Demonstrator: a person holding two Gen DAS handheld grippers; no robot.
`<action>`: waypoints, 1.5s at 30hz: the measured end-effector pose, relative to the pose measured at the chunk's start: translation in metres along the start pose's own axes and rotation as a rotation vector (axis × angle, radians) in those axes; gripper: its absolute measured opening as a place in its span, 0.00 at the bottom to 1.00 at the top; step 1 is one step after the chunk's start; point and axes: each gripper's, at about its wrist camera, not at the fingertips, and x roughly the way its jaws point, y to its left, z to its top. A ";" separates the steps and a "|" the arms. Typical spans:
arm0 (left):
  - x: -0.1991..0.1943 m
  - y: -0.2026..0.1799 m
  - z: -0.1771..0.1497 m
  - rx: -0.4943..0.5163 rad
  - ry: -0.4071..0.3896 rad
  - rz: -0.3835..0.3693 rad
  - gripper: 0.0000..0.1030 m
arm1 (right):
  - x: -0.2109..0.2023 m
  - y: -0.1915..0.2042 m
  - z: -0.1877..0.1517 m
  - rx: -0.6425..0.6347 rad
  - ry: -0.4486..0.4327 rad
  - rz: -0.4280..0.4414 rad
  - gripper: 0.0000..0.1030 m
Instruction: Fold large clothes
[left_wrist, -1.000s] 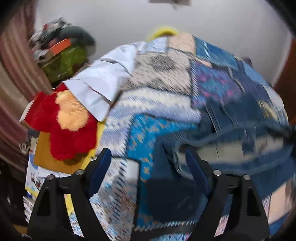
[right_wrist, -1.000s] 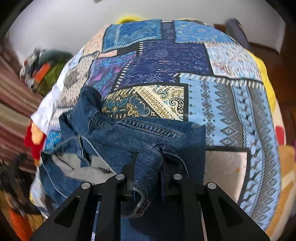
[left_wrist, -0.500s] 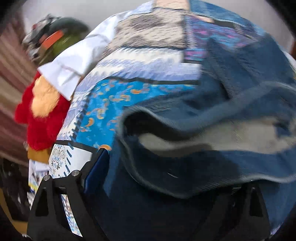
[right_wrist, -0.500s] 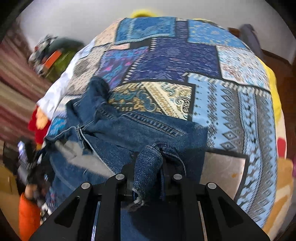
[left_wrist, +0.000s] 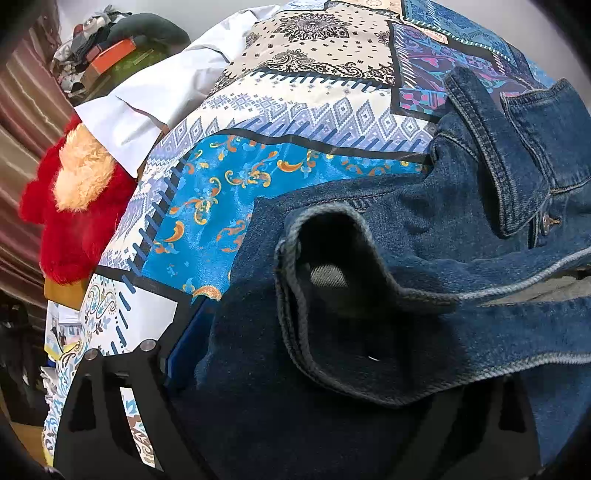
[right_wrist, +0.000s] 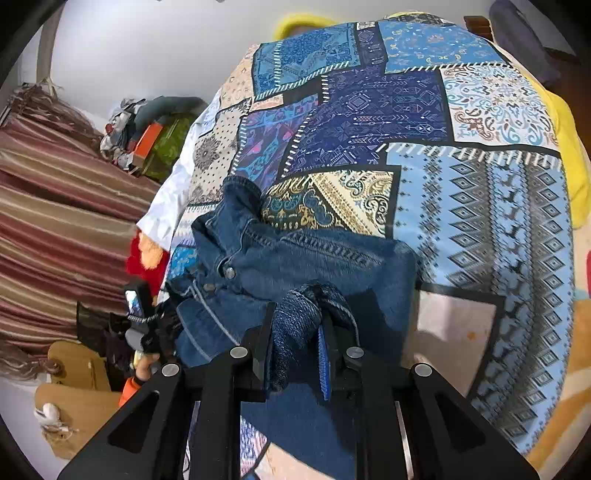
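While the right gripper (right_wrist: 295, 343) pinches the denim jacket (right_wrist: 314, 266), folds bury the left gripper (left_wrist: 295, 369), state unclear.

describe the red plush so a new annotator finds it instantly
Start at the patchwork bedspread covering the bed, then follow its left edge to the white sheet. Just below sits the red plush, the only fuzzy bright-red thing, with a pale orange tuft.

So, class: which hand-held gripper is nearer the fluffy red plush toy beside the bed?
Left. The left hand-held gripper works at the bed edge near the fluffy red plush toy; the right hand-held gripper sits farther along.
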 end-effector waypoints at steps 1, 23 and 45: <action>0.000 -0.001 -0.001 0.000 0.001 0.006 0.91 | -0.005 0.000 -0.003 -0.009 0.006 -0.014 0.14; -0.044 0.007 -0.009 0.110 -0.037 0.022 0.90 | 0.049 0.065 -0.107 -0.419 0.019 -0.334 0.15; -0.074 0.047 0.061 -0.094 -0.117 -0.015 0.91 | 0.055 0.075 -0.011 -0.374 -0.251 -0.458 0.15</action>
